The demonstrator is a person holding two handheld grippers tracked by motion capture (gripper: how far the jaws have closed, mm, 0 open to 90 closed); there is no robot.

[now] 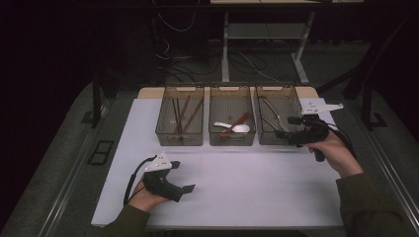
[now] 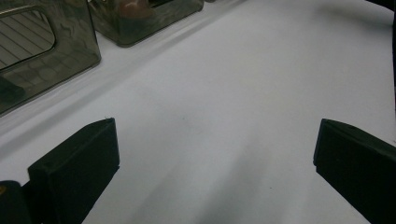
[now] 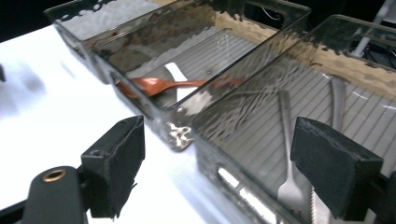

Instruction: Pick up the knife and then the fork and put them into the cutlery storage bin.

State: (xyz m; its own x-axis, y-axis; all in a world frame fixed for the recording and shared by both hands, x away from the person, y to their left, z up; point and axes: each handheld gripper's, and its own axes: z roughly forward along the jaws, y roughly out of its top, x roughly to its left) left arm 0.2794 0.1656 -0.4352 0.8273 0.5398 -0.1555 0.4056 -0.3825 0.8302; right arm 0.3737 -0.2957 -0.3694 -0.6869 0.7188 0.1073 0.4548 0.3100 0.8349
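Three smoky clear bins stand in a row at the back of the white table [image 1: 237,187]. The left bin [image 1: 180,139] holds dark and brown chopsticks [image 1: 181,112]. In the middle bin [image 1: 232,140] lie a white spoon [image 1: 236,128] and a brown spoon [image 3: 159,85]. The right bin [image 1: 269,90] holds a metal fork [image 3: 288,182] and other metal cutlery. My right gripper [image 1: 286,127] hovers at that bin's front right corner, open, nothing between its jaws [image 3: 217,140]. My left gripper [image 1: 184,176] rests low over the table's front left, open and empty [image 2: 217,140].
Bare white tabletop [image 2: 243,84] spreads ahead of the left gripper, with two bins' walls [image 2: 46,60] at its upper left. A person's forearms come in from the bottom. Behind the table are desk legs [image 1: 225,54] and cables on a dark floor.
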